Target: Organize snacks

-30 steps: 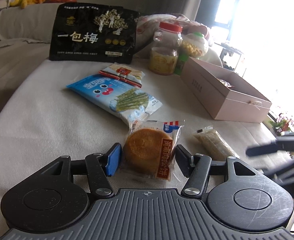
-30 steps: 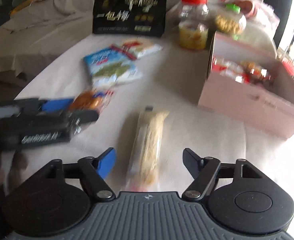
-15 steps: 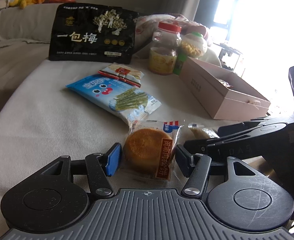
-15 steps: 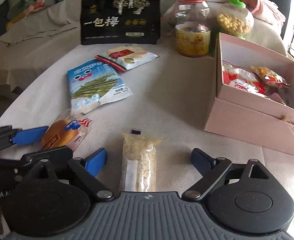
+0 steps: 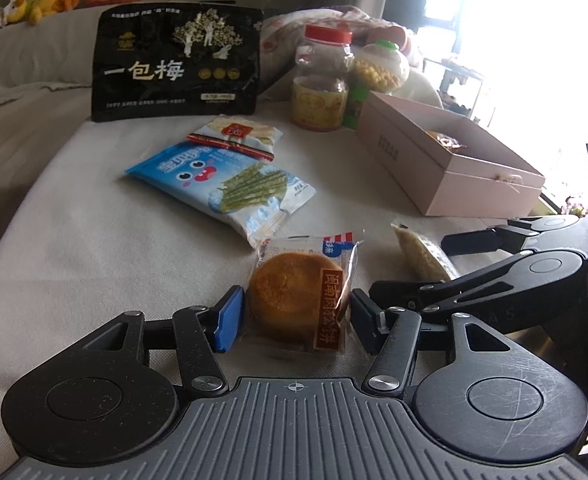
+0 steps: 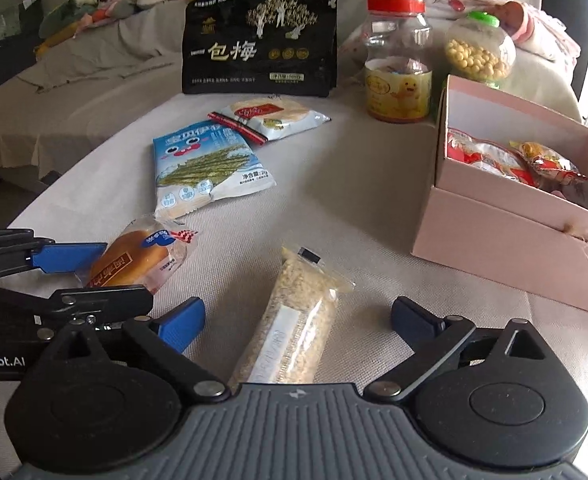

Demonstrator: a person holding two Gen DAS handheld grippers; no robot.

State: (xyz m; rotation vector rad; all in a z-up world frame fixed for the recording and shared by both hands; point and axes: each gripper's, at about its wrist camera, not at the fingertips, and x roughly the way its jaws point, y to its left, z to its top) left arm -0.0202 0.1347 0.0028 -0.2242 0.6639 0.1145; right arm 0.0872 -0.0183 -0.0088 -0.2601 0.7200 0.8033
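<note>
Clear-wrapped oat bar [image 6: 294,320] lies at lower centre on the cloth-covered bench [image 6: 354,200]; right claw [image 6: 298,322] straddles it, opening wide without touching, ready to grip. Left claw [image 5: 291,316] half-open brackets the round golden cake packet [image 5: 298,296], pads just clear; pink cardboard box [image 6: 506,240] waits right.

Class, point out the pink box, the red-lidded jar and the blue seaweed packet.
pink box [image 6: 506,236], right wrist view, front wall.
red-lidded jar [image 6: 398,92], right wrist view, yellow label.
blue seaweed packet [image 5: 221,184], left wrist view, middle.

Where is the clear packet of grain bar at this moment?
In the right wrist view the grain bar packet lies on the cloth between the opening fingers of the right gripper, untouched, right of the wrapped round cake.
</note>
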